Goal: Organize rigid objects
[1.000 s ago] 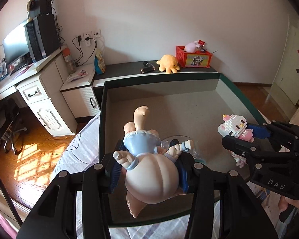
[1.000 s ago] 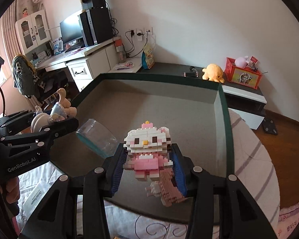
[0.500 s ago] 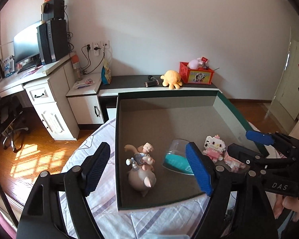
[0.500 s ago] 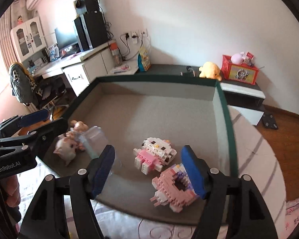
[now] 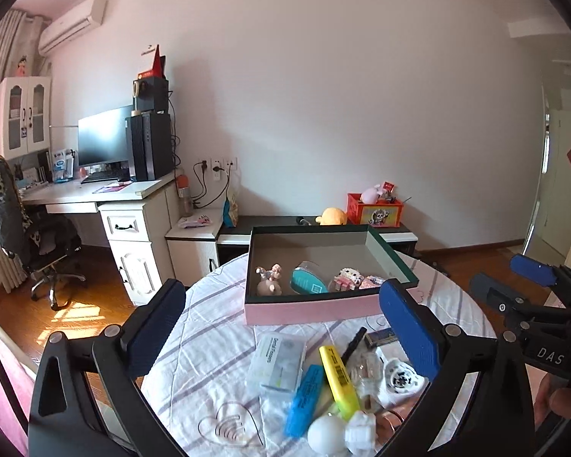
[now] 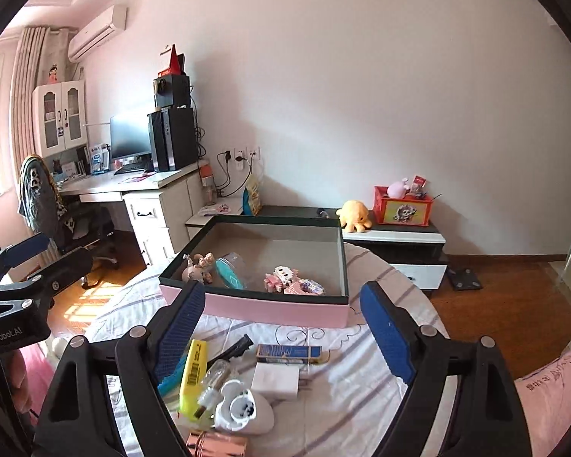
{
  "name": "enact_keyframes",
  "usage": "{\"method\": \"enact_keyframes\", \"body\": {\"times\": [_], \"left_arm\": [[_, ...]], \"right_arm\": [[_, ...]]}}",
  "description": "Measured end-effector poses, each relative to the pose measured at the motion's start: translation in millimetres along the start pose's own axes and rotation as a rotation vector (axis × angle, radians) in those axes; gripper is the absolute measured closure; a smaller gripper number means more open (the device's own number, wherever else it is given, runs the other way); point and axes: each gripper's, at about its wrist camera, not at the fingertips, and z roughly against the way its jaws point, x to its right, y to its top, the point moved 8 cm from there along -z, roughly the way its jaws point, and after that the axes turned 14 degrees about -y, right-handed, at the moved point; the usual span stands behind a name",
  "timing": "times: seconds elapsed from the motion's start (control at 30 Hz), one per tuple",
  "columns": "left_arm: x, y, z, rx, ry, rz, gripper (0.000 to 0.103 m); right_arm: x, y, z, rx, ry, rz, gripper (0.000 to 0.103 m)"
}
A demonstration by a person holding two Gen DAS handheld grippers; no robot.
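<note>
Bedroom, round table with striped cloth (image 5: 209, 342) — pink box (image 6: 278, 310) holding a pig figurine (image 5: 269, 283), a teal-lidded jar (image 5: 308, 280) and block toys (image 6: 291, 280). Left gripper (image 5: 281, 327) and right gripper (image 6: 281, 327): jaws wide apart, empty. Next pick likely from the near clutter — yellow marker (image 6: 193, 375), white charger (image 6: 276, 381); approach low, square across the narrow side.

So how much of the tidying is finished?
Partly done: a pig figurine, a teal-lidded jar and two block toys lie in the pink box. Both claws, left and right, are open and empty. Highlighters, a charger and other bits wait outside.
</note>
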Motion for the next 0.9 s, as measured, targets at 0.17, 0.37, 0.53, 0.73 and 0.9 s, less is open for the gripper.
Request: {"method": "enact_keyframes", "body": {"times": [0.17, 0.37, 0.53, 0.73, 0.9], "left_arm": [[16, -9, 46, 0.035, 0.038, -0.023, 0.000], [30, -14, 79, 0.062, 0.044, -0.044, 0.000], [33, -15, 100, 0.086, 0.056, -0.053, 0.000], [33, -13, 110, 0.109, 0.061, -0.051, 0.000], [31, -16, 109, 0.105, 0.062, -0.048, 0.000]], "right_arm": [[11, -11, 56, 0.053, -0.029, -0.035, 0.010], [15, -22, 103, 0.101, -0.044, -0.049, 0.000], [16, -24, 126, 0.125, -0.052, -0.046, 0.000], [17, -23, 143, 0.149, -0.054, -0.048, 0.000], [16, -25, 144, 0.148, -0.055, -0.046, 0.000]]}}
